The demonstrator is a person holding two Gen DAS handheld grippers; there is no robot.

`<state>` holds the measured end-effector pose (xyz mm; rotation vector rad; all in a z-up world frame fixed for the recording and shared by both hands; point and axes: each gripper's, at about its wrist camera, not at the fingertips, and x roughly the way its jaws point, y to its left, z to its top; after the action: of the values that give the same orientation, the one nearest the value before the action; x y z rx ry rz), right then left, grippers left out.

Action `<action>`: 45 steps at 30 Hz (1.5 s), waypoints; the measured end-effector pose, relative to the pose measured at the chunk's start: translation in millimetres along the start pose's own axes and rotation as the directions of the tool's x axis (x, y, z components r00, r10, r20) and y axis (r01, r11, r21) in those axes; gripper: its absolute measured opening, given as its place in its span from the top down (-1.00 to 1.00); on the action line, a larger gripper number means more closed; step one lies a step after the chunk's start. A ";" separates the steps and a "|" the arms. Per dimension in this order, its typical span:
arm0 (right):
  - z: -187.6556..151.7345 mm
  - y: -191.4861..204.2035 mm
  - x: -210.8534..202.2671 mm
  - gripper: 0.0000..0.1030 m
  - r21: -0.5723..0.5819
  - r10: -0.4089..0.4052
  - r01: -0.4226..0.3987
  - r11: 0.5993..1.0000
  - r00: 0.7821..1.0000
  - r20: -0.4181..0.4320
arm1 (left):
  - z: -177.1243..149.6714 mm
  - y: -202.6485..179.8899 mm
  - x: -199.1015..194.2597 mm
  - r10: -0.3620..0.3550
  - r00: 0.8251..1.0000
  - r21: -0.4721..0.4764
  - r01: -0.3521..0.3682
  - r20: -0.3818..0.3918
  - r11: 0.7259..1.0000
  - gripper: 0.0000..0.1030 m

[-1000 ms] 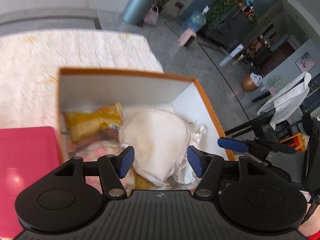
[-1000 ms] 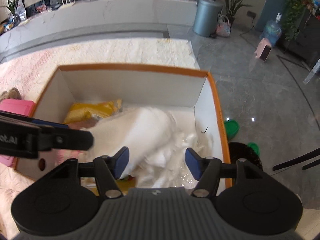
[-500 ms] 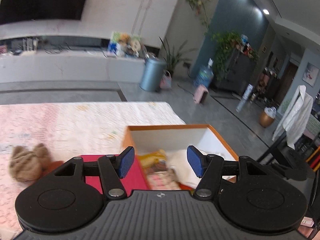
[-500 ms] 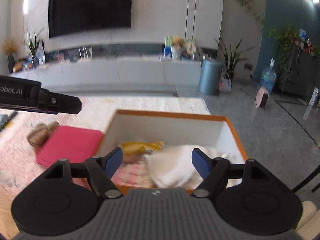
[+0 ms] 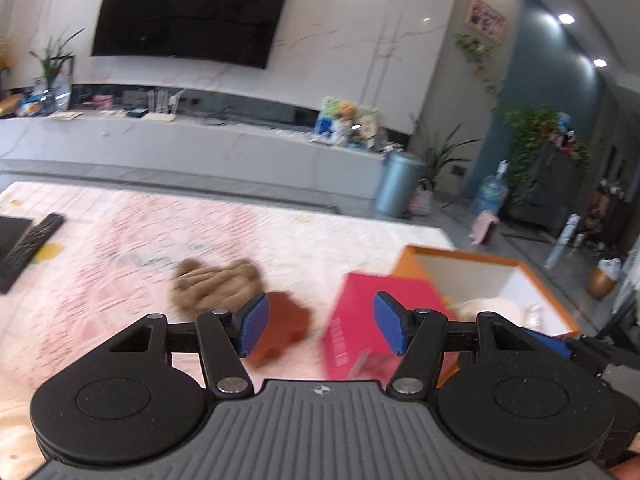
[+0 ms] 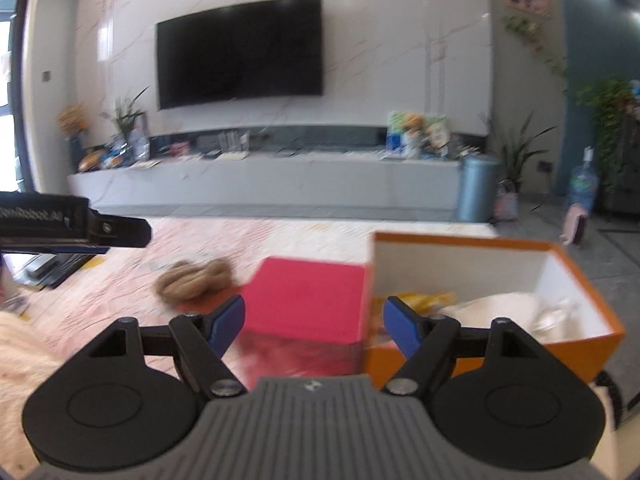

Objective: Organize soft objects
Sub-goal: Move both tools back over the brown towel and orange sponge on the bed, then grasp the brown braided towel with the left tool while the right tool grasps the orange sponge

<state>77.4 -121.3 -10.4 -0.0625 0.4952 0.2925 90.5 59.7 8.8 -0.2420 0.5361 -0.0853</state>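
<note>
An orange box (image 6: 580, 340) with white inside walls stands at the table's right end and holds a white cloth (image 6: 504, 308) and a yellow soft item (image 6: 428, 300); it also shows in the left wrist view (image 5: 556, 300). A brown plush toy (image 5: 216, 280) lies on the pale pink tablecloth (image 5: 120, 248), seen too in the right wrist view (image 6: 192, 280). My left gripper (image 5: 320, 328) is open and empty, above the table between the plush and a red box (image 5: 380, 296). My right gripper (image 6: 314, 326) is open and empty, above the red box (image 6: 308, 300).
A rust-coloured flat piece (image 5: 284, 328) lies beside the plush. A black remote (image 5: 30, 244) and a dark device lie at the table's left. A fluffy pale cloth (image 6: 24, 356) is at the lower left. Beyond the table are a TV wall, a grey bin (image 6: 478, 188) and plants.
Both grippers have lifted out of the orange box, pulled back and swung left. The white cloth stays in the box. The plush and red box have come into view.
</note>
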 end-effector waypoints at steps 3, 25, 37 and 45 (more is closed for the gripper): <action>-1.1 21.3 10.8 -0.41 -0.026 0.024 -0.025 0.999 0.999 -0.029 | -2.1 22.6 2.3 0.027 0.999 -0.023 -0.027 -0.023 0.999 -0.37; 44.2 102.1 169.7 -0.19 -0.292 0.063 -0.171 0.941 0.936 -0.346 | 8.4 120.1 89.6 0.043 0.970 -0.103 -0.070 -0.240 0.992 -0.36; 64.5 98.3 233.1 -0.12 -0.322 -0.013 -0.146 0.935 0.896 -0.445 | 3.5 89.1 157.3 0.093 0.956 0.368 0.016 -0.277 0.930 -0.37; 60.9 99.1 247.8 -0.02 -0.286 -0.010 -0.145 0.947 0.878 -0.479 | -4.6 90.7 184.3 0.087 0.954 0.394 0.035 -0.287 0.918 -0.42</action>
<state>284.5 46.1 -74.0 -0.4386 0.9407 0.4280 247.7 120.1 -109.0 0.1802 0.8104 -0.2044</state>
